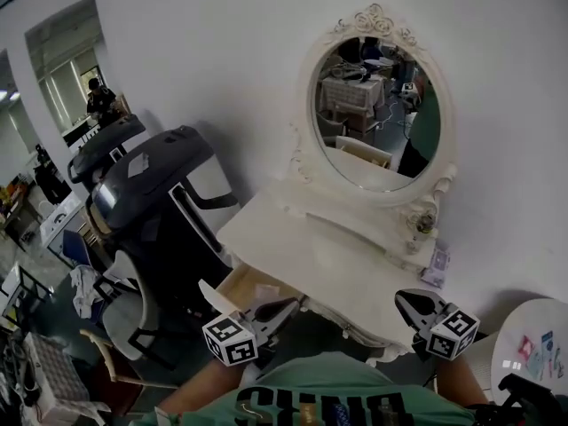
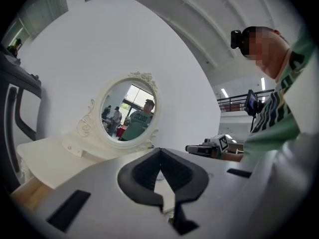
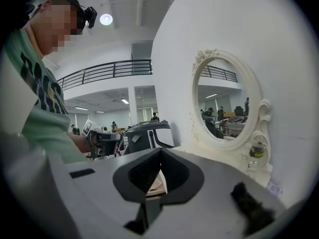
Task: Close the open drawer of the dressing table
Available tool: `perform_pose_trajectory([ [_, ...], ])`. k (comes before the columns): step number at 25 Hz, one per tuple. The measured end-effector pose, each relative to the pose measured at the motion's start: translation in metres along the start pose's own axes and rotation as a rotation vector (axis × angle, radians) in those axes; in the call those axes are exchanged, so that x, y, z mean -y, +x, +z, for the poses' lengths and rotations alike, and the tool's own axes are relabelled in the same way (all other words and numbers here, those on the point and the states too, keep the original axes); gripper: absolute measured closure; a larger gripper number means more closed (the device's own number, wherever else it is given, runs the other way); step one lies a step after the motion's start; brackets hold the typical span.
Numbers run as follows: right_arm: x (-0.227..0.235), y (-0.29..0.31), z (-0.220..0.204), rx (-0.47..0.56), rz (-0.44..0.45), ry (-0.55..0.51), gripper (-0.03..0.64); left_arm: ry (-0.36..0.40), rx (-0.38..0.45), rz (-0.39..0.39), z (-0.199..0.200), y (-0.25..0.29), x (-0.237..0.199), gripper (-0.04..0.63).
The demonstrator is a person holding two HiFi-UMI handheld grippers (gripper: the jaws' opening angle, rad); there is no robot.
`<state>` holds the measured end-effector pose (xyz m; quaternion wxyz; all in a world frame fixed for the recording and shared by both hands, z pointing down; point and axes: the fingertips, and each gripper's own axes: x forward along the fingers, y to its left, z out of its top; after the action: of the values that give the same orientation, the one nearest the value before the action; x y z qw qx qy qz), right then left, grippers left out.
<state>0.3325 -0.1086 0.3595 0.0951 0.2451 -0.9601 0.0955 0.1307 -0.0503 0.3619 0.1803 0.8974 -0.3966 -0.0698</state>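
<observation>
Closing needs a square push: dressing table (image 1: 293, 247), open drawer (image 1: 244, 284) jutting from its front-left. Left gripper (image 1: 286, 308), jaws together and empty, is just beside the drawer front. Right gripper (image 1: 406, 302), jaws also together, is at the table's front-right.

The left claw (image 2: 160, 151) is matt grey plastic with dark ribbed pads (image 2: 144, 171). Ahead of it, the dressing table (image 1: 302, 256) wears smooth white paint with a soft sheen. Just beside the claw, the open drawer (image 1: 241, 284) shows bare pale wood inside. Beyond, the mirror (image 1: 377, 114) is glossy glass in a carved white frame.
</observation>
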Motion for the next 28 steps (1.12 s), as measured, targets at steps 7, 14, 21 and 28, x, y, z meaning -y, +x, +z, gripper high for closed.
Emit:
perform_pose_trajectory([
  [7, -0.021, 0.073, 0.01, -0.017, 0.157, -0.036, 0.604, -0.011, 0.054, 0.152, 0.003, -0.056, -0.029, 0.586],
  [14, -0.079, 0.176, 0.046, -0.018, 0.28, -0.109, 0.606, 0.036, 0.132, 0.254, 0.039, -0.136, -0.094, 0.586],
  [21, -0.117, 0.252, 0.061, -0.058, 0.313, -0.127, 0.606, 0.049, 0.147, 0.264, 0.057, -0.184, -0.146, 0.586],
  [28, -0.154, 0.326, 0.06, -0.125, 0.473, -0.167, 0.606, -0.002, 0.188, 0.407, 0.05, -0.235, -0.177, 0.586],
])
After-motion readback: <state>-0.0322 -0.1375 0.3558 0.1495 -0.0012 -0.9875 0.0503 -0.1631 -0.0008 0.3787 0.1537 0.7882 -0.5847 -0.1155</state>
